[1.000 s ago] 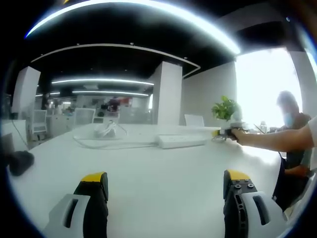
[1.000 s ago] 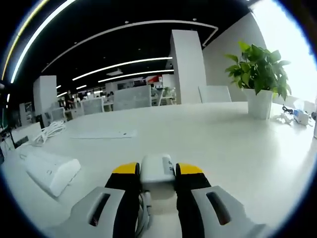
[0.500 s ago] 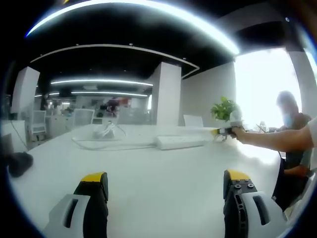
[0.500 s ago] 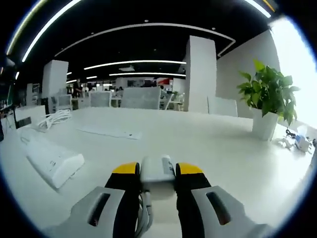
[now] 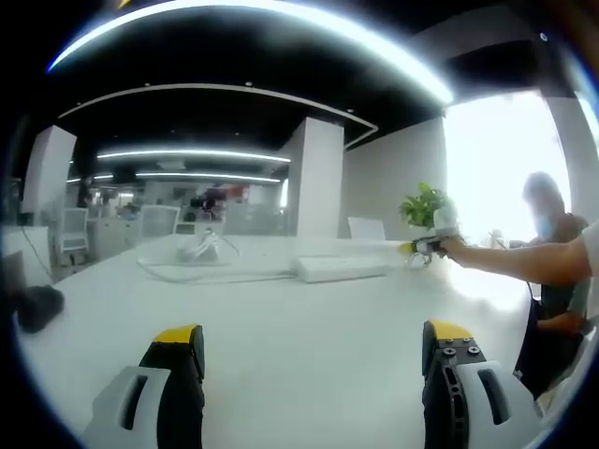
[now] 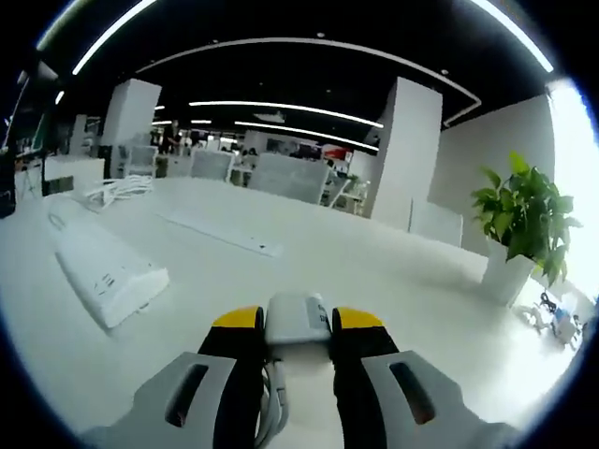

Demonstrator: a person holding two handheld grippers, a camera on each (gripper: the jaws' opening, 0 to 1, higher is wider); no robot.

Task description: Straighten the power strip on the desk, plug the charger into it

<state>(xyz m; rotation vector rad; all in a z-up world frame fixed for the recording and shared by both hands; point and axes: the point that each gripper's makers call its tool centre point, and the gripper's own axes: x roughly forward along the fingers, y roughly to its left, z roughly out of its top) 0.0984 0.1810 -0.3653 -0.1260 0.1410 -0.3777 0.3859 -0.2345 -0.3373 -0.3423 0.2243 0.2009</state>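
Right tool [image 6: 298, 341] grips the charger [image 6: 298, 321] near the power strip [image 6: 101, 268]; left tool [image 5: 310, 348] gapes wide.

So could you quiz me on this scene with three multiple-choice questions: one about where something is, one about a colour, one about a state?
1. In the right gripper view, where is the power strip relative to the held charger?
A. left
B. right
C. underneath

2. What colour are the tips of the left gripper fingers?
A. red
B. yellow
C. green

3. What state is the right gripper in?
A. open and empty
B. shut on the charger
C. shut on the potted plant

Answers: 1 A, the strip lies at the view's left. 2 B, yellow caps top both fingers. 3 B, the white charger sits pinched between its fingers.
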